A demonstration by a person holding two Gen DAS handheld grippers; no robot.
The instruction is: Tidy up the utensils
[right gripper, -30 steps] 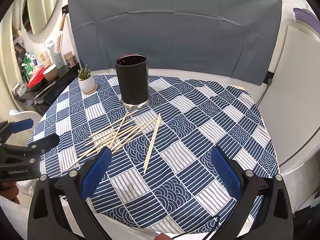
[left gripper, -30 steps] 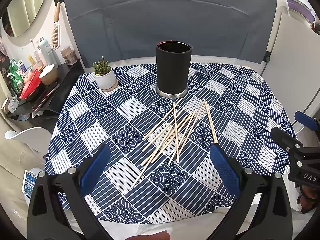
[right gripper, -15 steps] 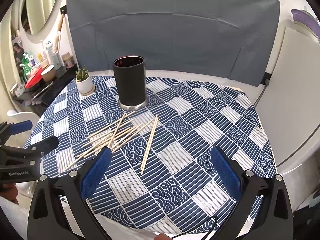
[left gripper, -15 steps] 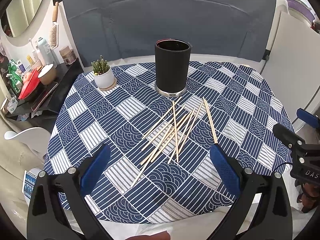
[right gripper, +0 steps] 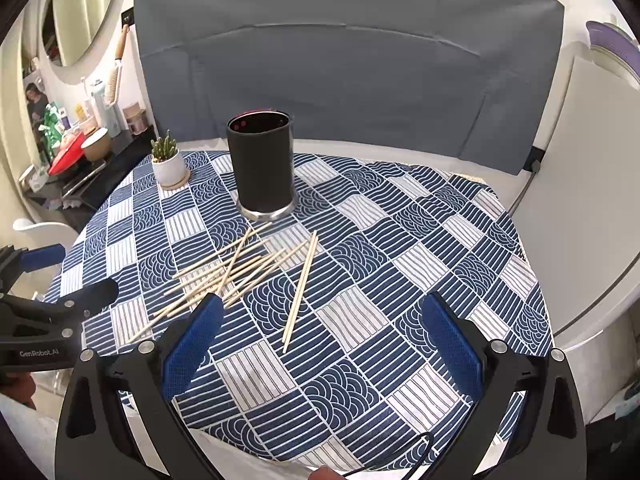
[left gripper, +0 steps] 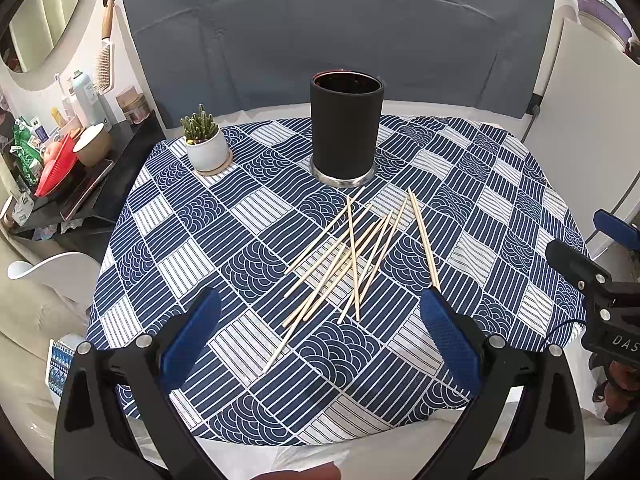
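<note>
Several wooden chopsticks (left gripper: 348, 256) lie scattered and crossed on the blue patterned tablecloth (left gripper: 208, 216), just in front of a tall black cylindrical holder (left gripper: 346, 132) with a metal base. They also show in the right wrist view (right gripper: 240, 270), with the holder (right gripper: 262, 168) behind them. My left gripper (left gripper: 320, 336) is open and empty, held above the table's near edge, short of the chopsticks. My right gripper (right gripper: 320, 336) is open and empty, near the front edge, right of the pile. One chopstick (right gripper: 301, 292) lies apart towards it.
A small cactus in a white pot (left gripper: 204, 144) stands at the back left of the table. A dark side shelf with a red bowl and bottles (left gripper: 60, 160) is off the left edge. A grey padded backrest (left gripper: 340, 32) rises behind the table.
Both grippers have drifted back and up slightly, so the table looks a little farther away. Both stay open. The chopsticks and holder have not moved.
</note>
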